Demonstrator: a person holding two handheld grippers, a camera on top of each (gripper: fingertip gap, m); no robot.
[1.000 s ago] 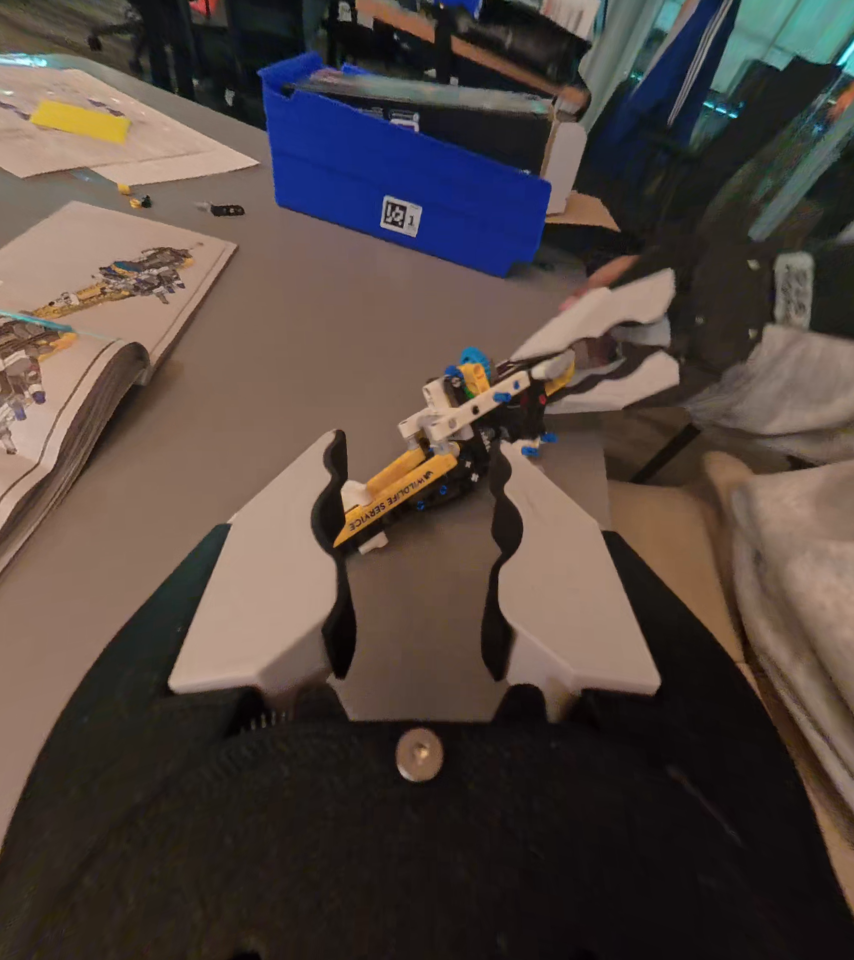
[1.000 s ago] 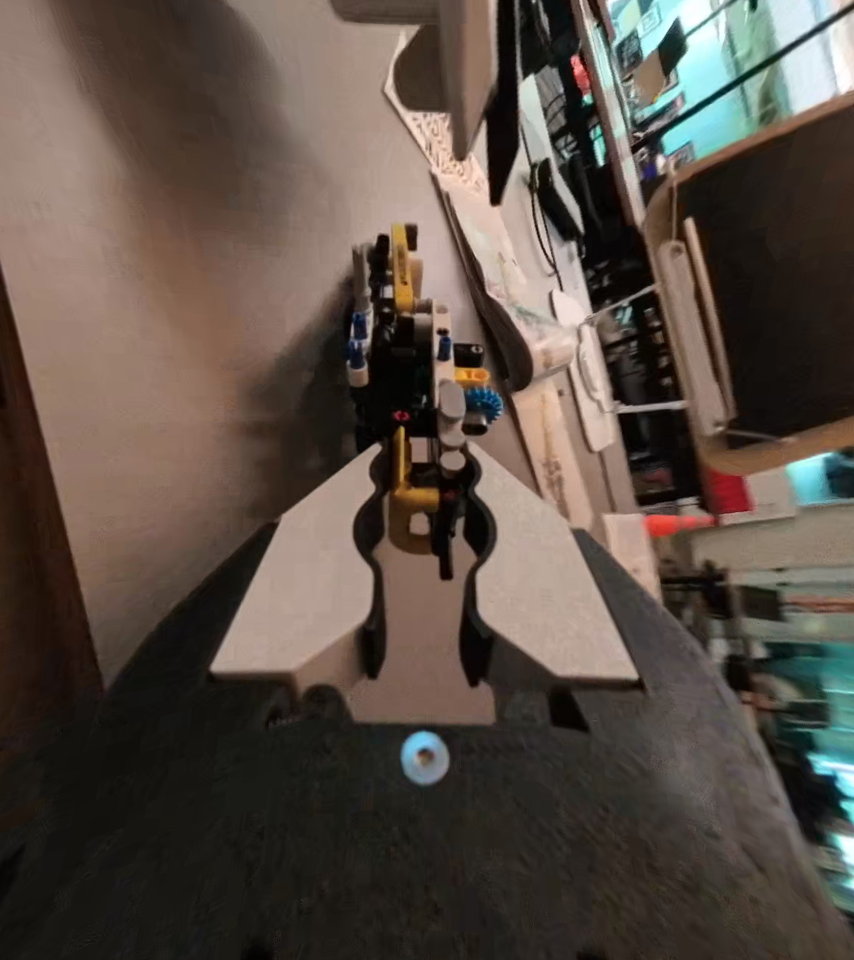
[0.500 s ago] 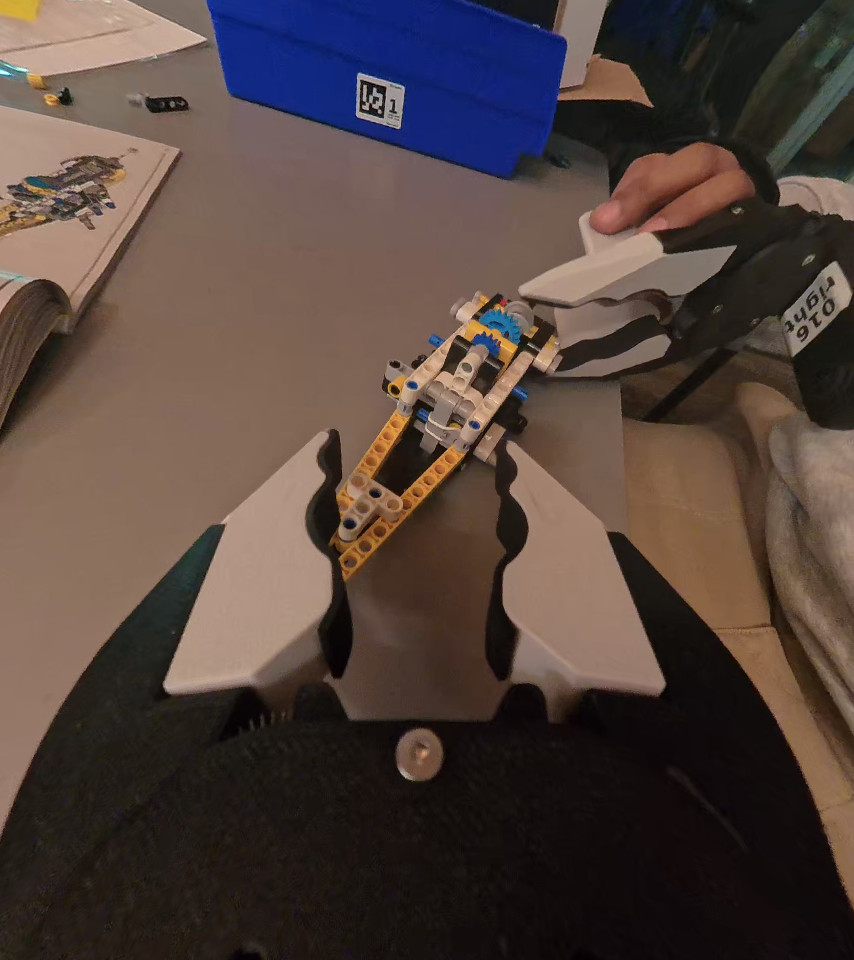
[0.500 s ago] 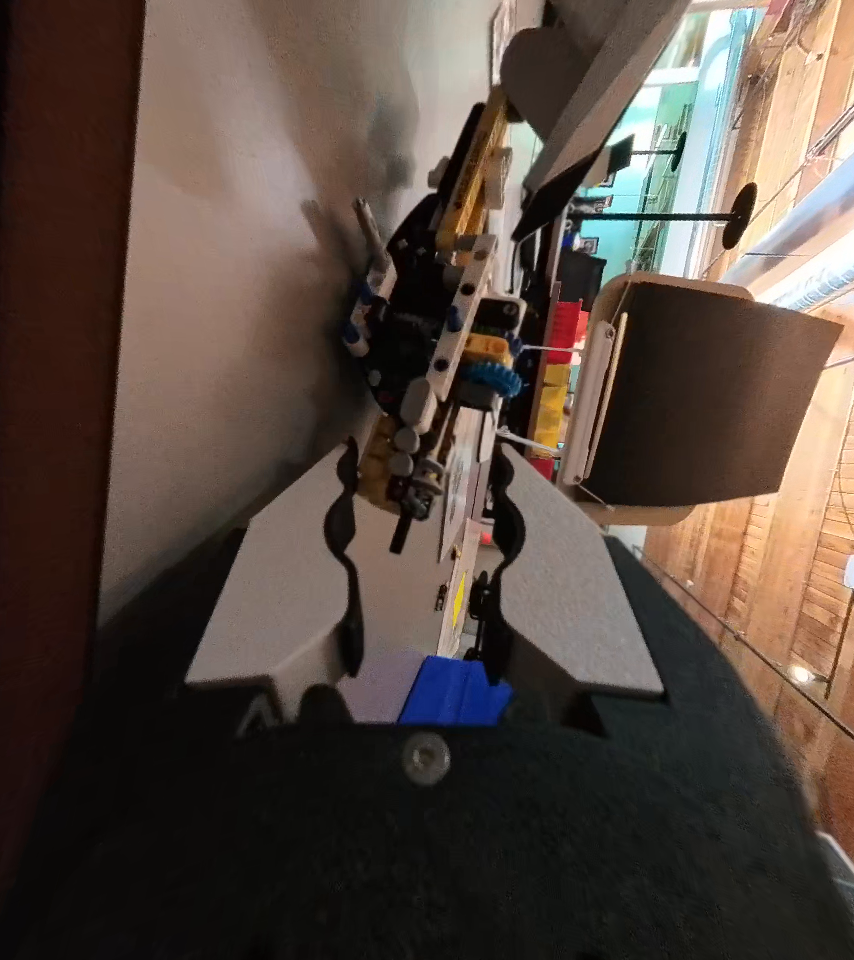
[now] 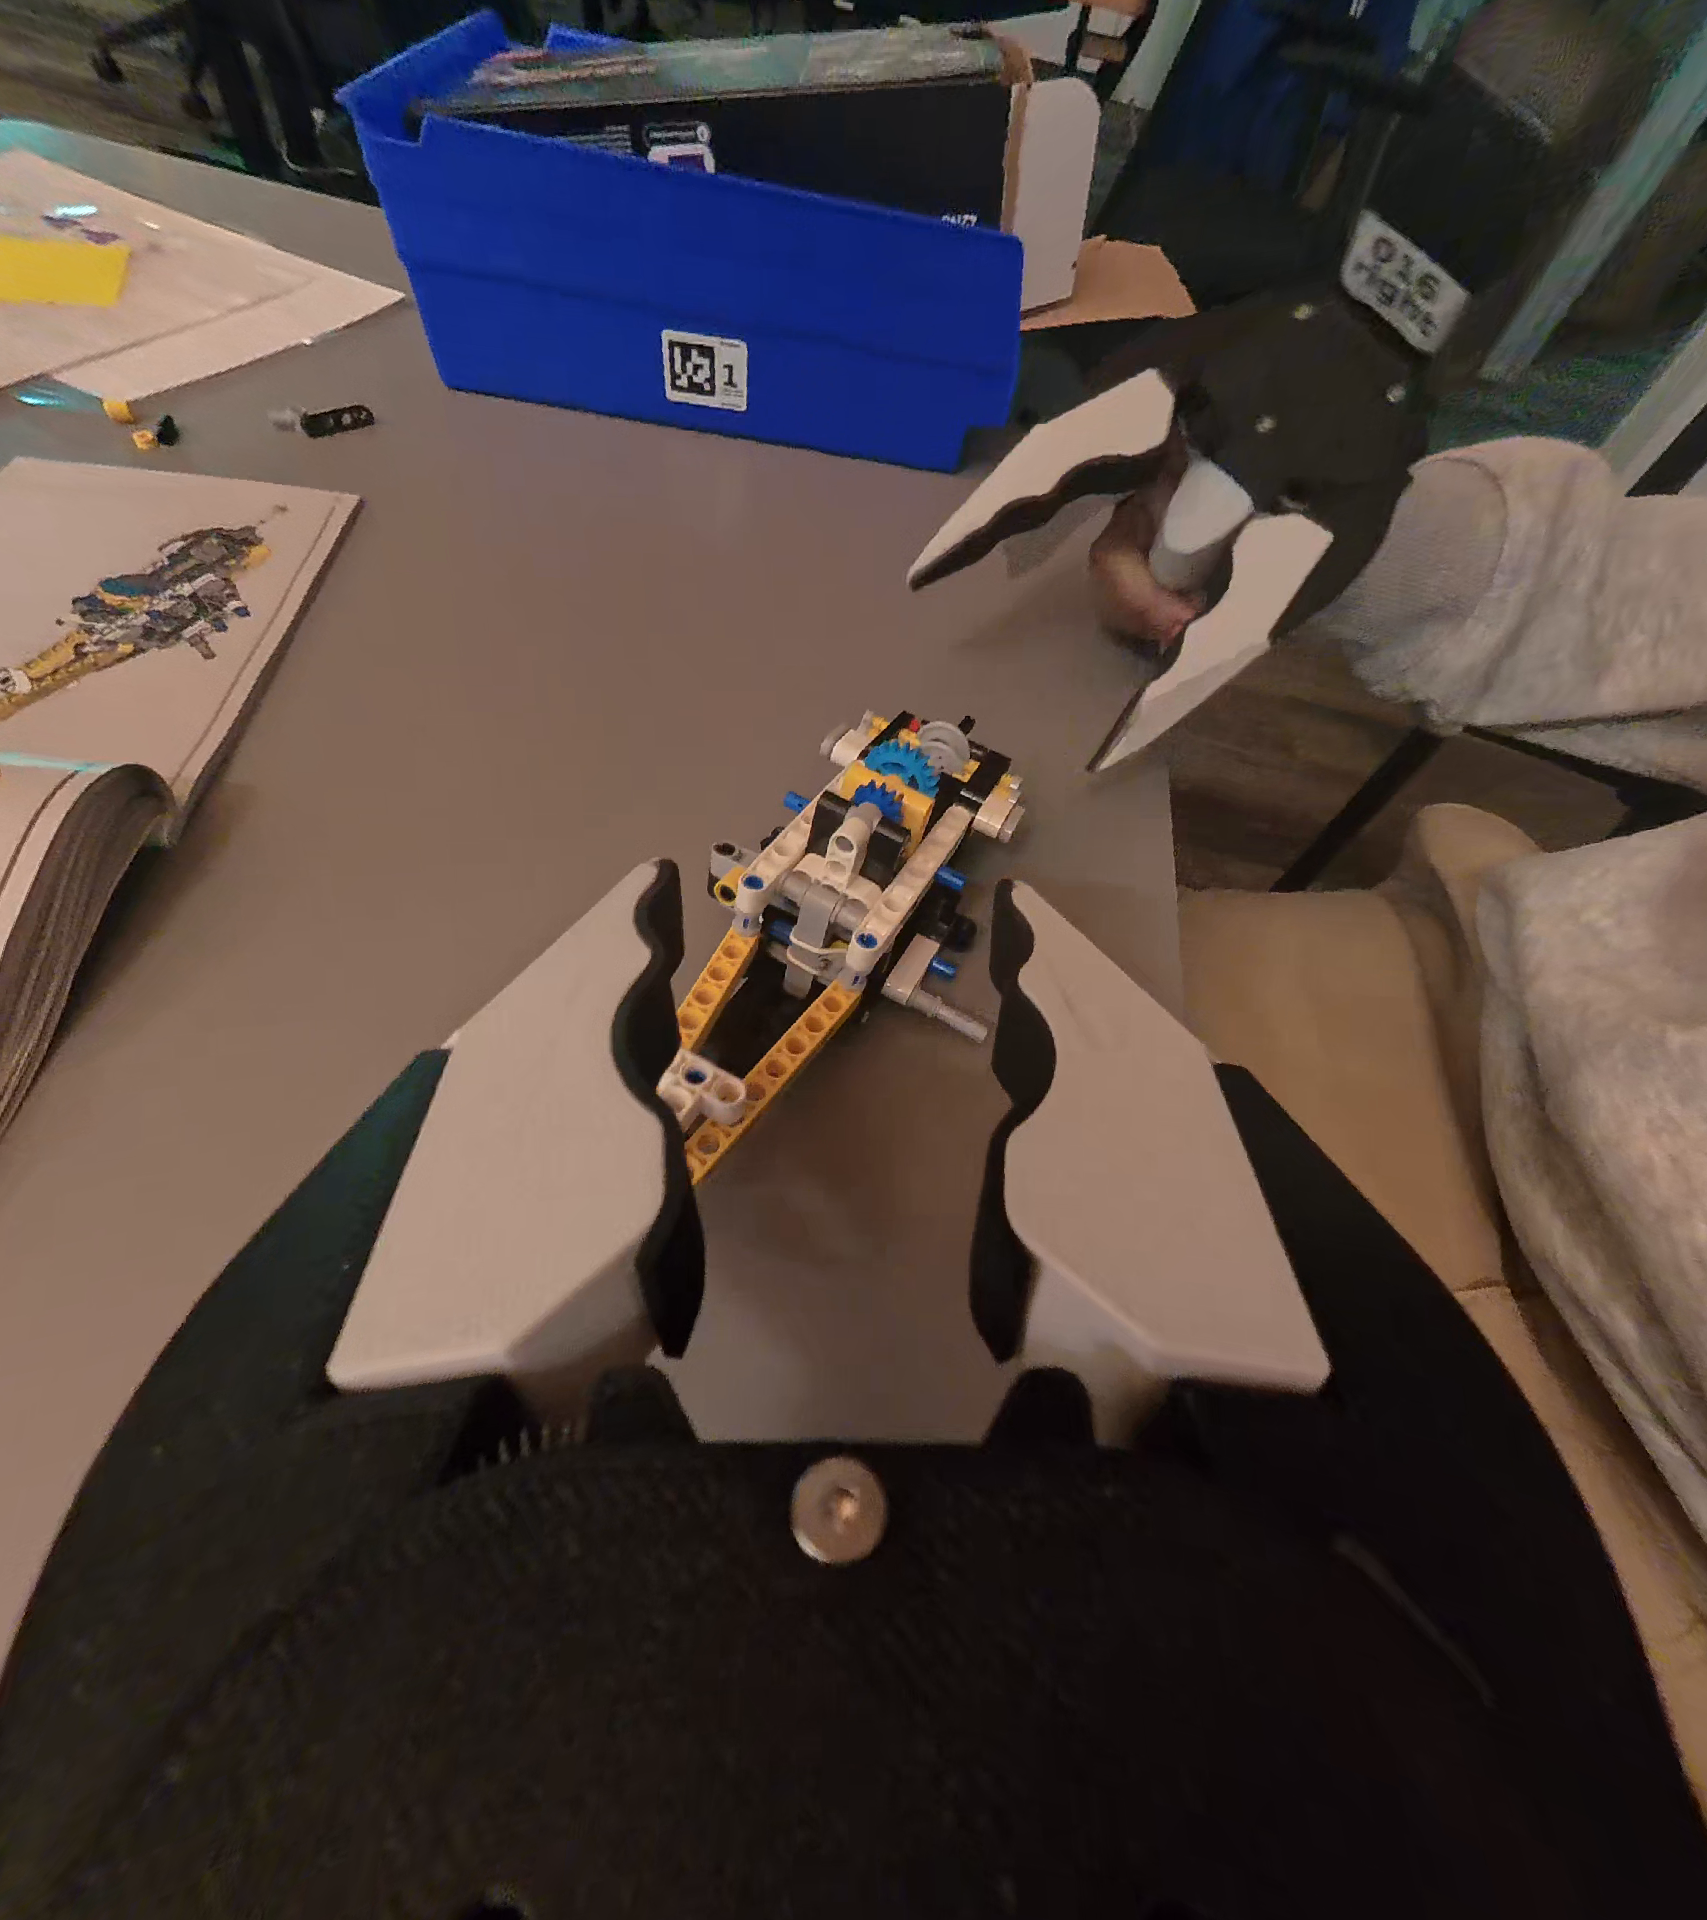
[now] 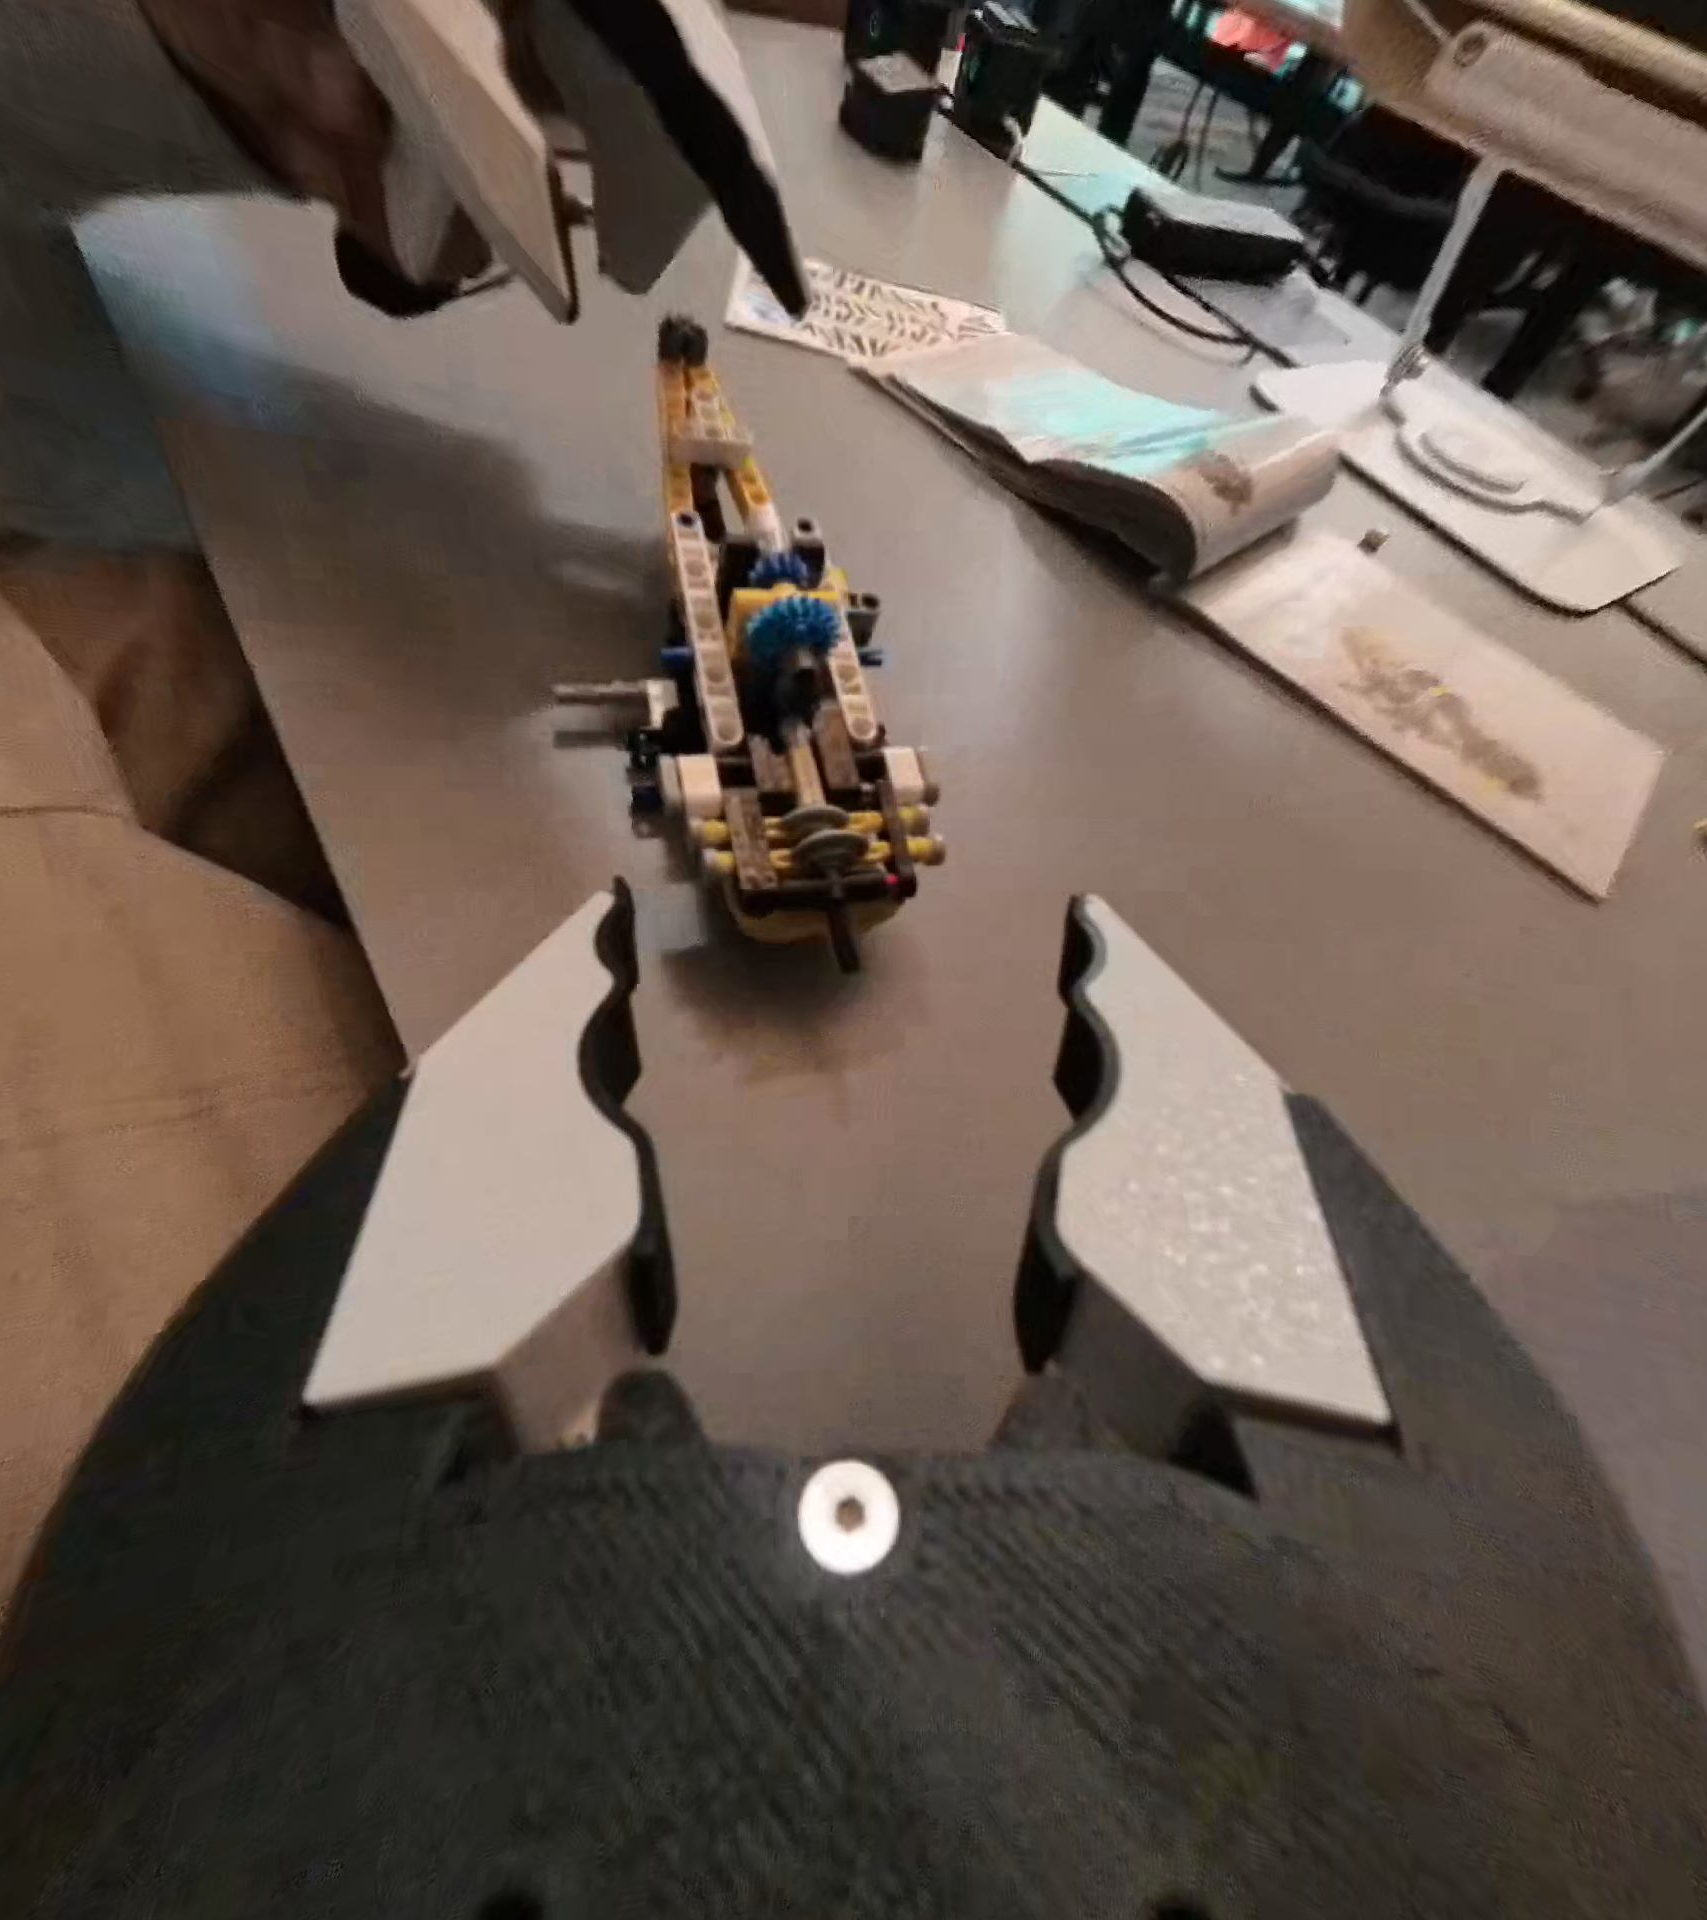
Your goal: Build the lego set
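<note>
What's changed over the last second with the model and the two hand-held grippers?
The right hand-held gripper let go of the lego model, opened wide and backed away from its gear end. The model, tilted on its side before, now lies flat on the grey table. The left hand-held gripper is still open over the yellow end, not gripping. The manual and blue bin stayed put.

The lego model (image 5: 833, 920) lies on the table (image 5: 537, 623) between my grippers, manual (image 5: 49, 748) to its left, bin (image 5: 703, 270) behind.
</note>
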